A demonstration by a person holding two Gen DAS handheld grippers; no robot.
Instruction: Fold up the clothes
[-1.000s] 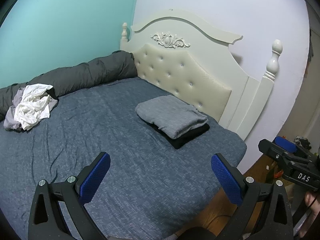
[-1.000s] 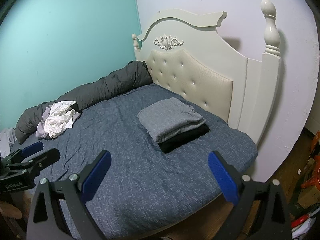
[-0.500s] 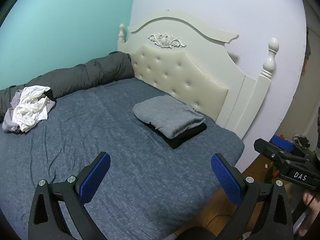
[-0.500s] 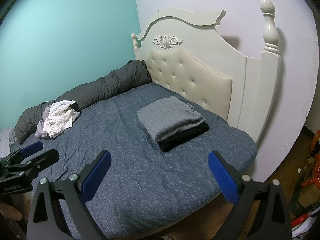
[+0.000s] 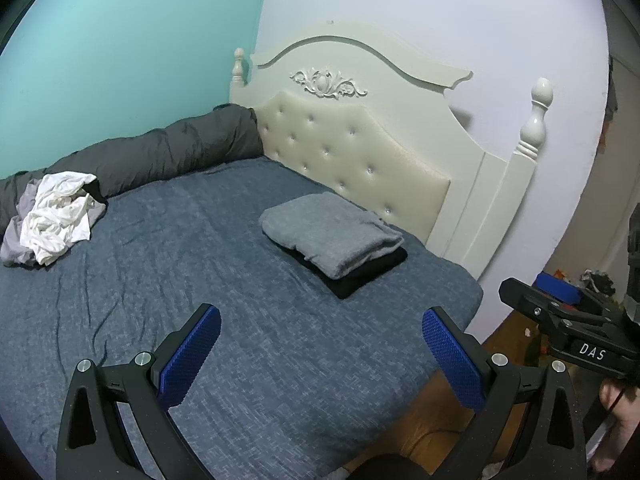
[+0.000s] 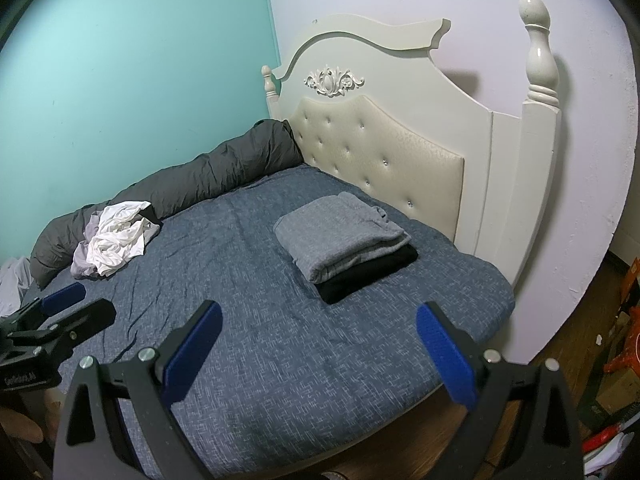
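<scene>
Both grippers held above the near edge of the bed [image 5: 168, 280], nothing between the pads

Left gripper [image 5: 320, 354]: jaws spread wide, empty. Right gripper [image 6: 318, 354]: same, wide apart and empty

Unfolded clothes [image 5: 56, 216]: a crumpled heap, white piece on top of a pale lilac one, far ahead and off to the left of both grippers, lying against the dark rolled duvet [image 5: 160, 148] along the teal wall. Well apart from either gripper

Folded stack [image 5: 334, 240]: grey piece on a black one, ahead and slightly right, near the headboard [image 5: 360, 152]. Looks finished, judged by its squared edges

Handling, as a guess: thin, soft, light fabric, limp, no stiffness to hold a shape. Will drape and bunch when lifted. The white top layer is the obvious first take; pinch a raised fold or a hem edge, then find a second corner or shoulder with the other gripper to spread it flat on the open sheet. Risk of catching the lilac piece underneath in the same pinch

View differences: left wrist view shows the right gripper at its right edge with a hand below it. Right wrist view shows the left gripper low left, more pale cloth [image 6: 12, 284] at the far left edge, and clutter [image 6: 620, 360] on the floor to the right
</scene>
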